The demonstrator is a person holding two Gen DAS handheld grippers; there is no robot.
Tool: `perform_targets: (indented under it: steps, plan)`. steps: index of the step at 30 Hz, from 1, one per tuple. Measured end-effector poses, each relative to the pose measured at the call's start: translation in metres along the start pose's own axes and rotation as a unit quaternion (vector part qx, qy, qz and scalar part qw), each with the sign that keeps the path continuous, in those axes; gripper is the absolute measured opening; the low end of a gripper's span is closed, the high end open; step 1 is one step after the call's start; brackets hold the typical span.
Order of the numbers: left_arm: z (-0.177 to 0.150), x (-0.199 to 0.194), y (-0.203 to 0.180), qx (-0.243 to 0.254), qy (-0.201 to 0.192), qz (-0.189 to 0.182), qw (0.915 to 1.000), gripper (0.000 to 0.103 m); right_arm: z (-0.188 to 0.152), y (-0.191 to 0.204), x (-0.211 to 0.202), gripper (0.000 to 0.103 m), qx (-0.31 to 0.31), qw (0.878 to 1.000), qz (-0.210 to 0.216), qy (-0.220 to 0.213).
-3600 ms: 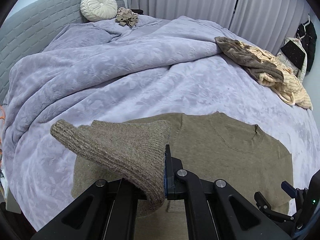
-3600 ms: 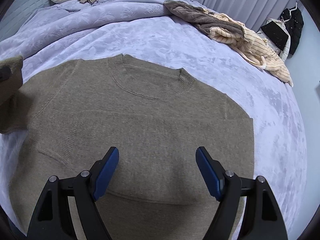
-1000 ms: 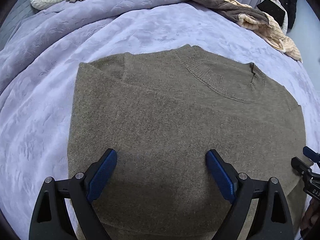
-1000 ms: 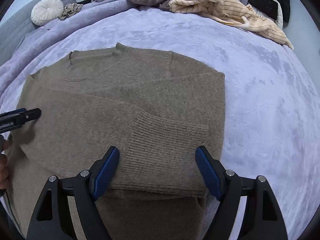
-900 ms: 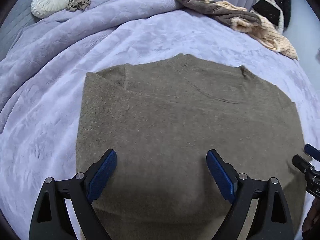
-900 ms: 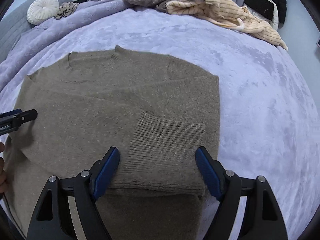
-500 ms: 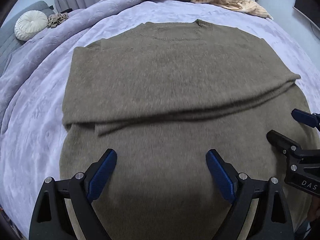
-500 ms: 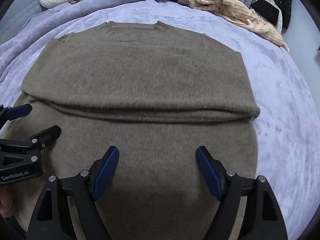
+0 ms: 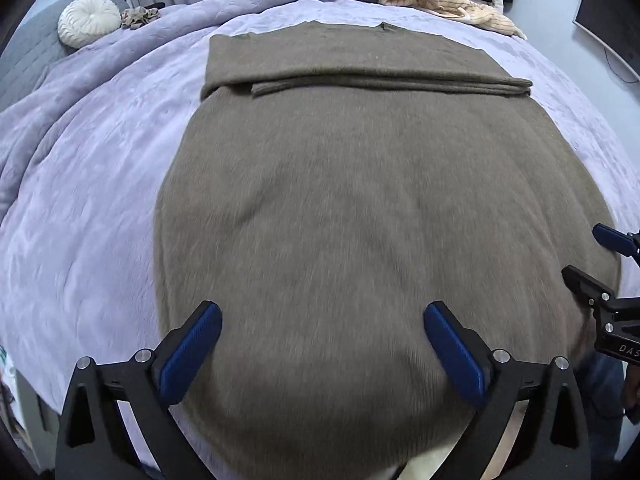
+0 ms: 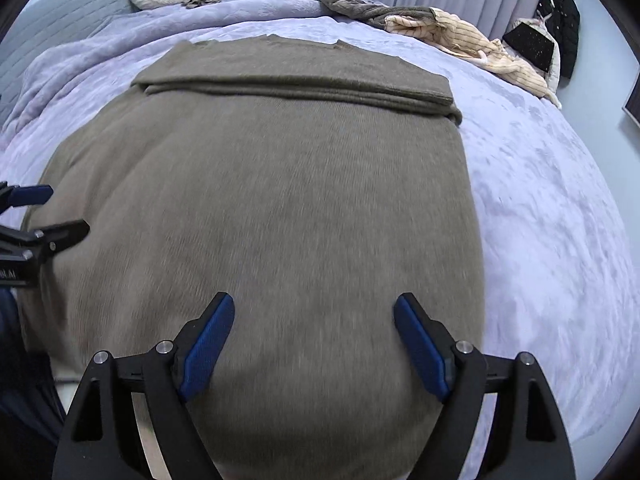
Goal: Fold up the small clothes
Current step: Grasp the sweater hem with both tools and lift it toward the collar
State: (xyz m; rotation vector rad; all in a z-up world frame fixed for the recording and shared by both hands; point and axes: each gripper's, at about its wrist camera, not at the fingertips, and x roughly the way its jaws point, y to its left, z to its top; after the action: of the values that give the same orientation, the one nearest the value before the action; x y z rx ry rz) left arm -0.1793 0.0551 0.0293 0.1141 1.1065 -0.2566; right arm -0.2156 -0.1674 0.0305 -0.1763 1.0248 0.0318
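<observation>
An olive-brown knit sweater lies flat on the lavender bed, its sleeves folded across the chest in a band near the collar. It also fills the right wrist view. My left gripper is open and empty, low over the sweater's hem on the left side. My right gripper is open and empty over the hem on the right side. Each gripper shows at the edge of the other's view: the right one and the left one.
A lavender blanket covers the bed. A pile of brown and cream clothes lies at the far right. A round white cushion and a small crumpled cloth sit by the grey headboard. Dark clothes hang at the far right.
Both grippers have pulled back toward the near edge of the bed and dropped low over the hem. The left gripper earlier let go of the sleeve, which now lies folded across the chest.
</observation>
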Motion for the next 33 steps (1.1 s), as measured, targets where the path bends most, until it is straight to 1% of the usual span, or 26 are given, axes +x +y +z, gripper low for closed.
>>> perform_targets:
  steps: [1, 3, 5, 6, 8, 10, 11, 13, 14, 17, 19, 20, 21, 22, 23, 24, 25, 27, 28, 29, 31, 32, 33]
  plan:
    - [-0.003, -0.006, 0.005, -0.007, 0.002, -0.001, 1.0000, 0.102, -0.006, 0.002, -0.005, 0.085, -0.006, 1.000, -0.001, 0.002]
    - [-0.008, -0.019, 0.024, -0.036, -0.005, -0.002, 0.9993, 0.102, -0.014, 0.002, -0.015, 0.085, -0.014, 1.000, 0.003, 0.008]
    - [-0.014, -0.023, 0.049, -0.074, -0.003, -0.002, 0.9972, 0.101, -0.020, -0.009, -0.026, 0.085, 0.007, 1.000, 0.006, 0.004]
    - [-0.017, -0.021, 0.062, -0.093, 0.002, -0.012, 0.9956, 0.101, -0.024, -0.019, -0.031, 0.085, 0.029, 1.000, 0.004, 0.002]
    - [-0.026, -0.011, 0.088, -0.132, 0.026, -0.044, 0.9899, 0.101, -0.033, -0.042, -0.032, 0.085, 0.074, 0.997, -0.001, 0.008]
    - [-0.033, -0.001, 0.099, -0.154, 0.044, -0.082, 0.9836, 0.101, -0.043, -0.062, -0.026, 0.085, 0.116, 0.993, 0.025, 0.026]
    - [-0.036, 0.001, 0.099, -0.153, 0.047, -0.086, 0.9834, 0.101, -0.049, -0.070, -0.021, 0.085, 0.131, 0.990, 0.046, 0.035]
    - [-0.037, 0.002, 0.087, -0.128, 0.051, -0.088, 0.9866, 0.101, -0.057, -0.074, -0.015, 0.086, 0.140, 0.987, 0.072, 0.039]
    - [-0.036, 0.004, 0.078, -0.109, 0.060, -0.095, 0.9876, 0.101, -0.059, -0.072, -0.014, 0.086, 0.136, 0.987, 0.078, 0.037]
    - [-0.040, 0.009, 0.054, -0.079, 0.078, -0.113, 0.9874, 0.101, -0.060, -0.060, -0.012, 0.086, 0.117, 0.987, 0.104, 0.031]
    - [-0.038, 0.011, 0.043, -0.069, 0.084, -0.114, 0.9875, 0.101, -0.063, -0.052, -0.010, 0.086, 0.109, 0.987, 0.119, 0.023]
    - [-0.036, 0.010, 0.039, -0.067, 0.082, -0.117, 0.9875, 0.100, -0.063, -0.050, -0.008, 0.084, 0.109, 0.986, 0.121, 0.021]
    - [-0.034, 0.008, 0.037, -0.067, 0.077, -0.125, 0.9868, 0.088, -0.064, -0.049, -0.008, 0.082, 0.111, 0.986, 0.123, 0.017]
    - [-0.032, 0.005, 0.034, -0.065, 0.070, -0.131, 0.9868, 0.079, -0.065, -0.049, -0.011, 0.075, 0.112, 0.985, 0.131, 0.012]
    - [-0.033, 0.002, 0.031, -0.058, 0.065, -0.132, 0.9874, 0.066, -0.065, -0.049, -0.013, 0.062, 0.112, 0.984, 0.137, 0.005]
    - [-0.033, 0.000, 0.029, -0.054, 0.061, -0.130, 0.9881, 0.059, -0.067, -0.049, -0.016, 0.054, 0.112, 0.983, 0.142, 0.001]
    - [-0.034, -0.001, 0.030, -0.053, 0.057, -0.131, 0.9883, 0.057, -0.070, -0.051, -0.017, 0.047, 0.115, 0.982, 0.151, -0.001]
    - [-0.035, -0.002, 0.034, -0.058, 0.053, -0.137, 0.9874, 0.057, -0.074, -0.057, -0.018, 0.046, 0.124, 0.978, 0.169, -0.005]
    - [-0.037, -0.002, 0.039, -0.061, 0.052, -0.141, 0.9867, 0.057, -0.075, -0.059, -0.017, 0.047, 0.131, 0.976, 0.176, -0.006]
    - [-0.037, -0.002, 0.041, -0.056, 0.060, -0.149, 0.9855, 0.056, -0.076, -0.063, -0.014, 0.050, 0.142, 0.973, 0.184, -0.003]
    - [-0.038, -0.005, 0.045, -0.058, 0.053, -0.151, 0.9854, 0.039, -0.078, -0.068, -0.011, 0.054, 0.161, 0.965, 0.208, -0.005]
    - [-0.041, -0.009, 0.051, -0.057, 0.051, -0.162, 0.9839, 0.019, -0.077, -0.068, -0.009, 0.055, 0.162, 0.964, 0.212, -0.008]
    - [-0.041, -0.011, 0.053, -0.055, 0.049, -0.171, 0.9825, 0.015, -0.076, -0.064, -0.008, 0.052, 0.153, 0.966, 0.211, -0.007]
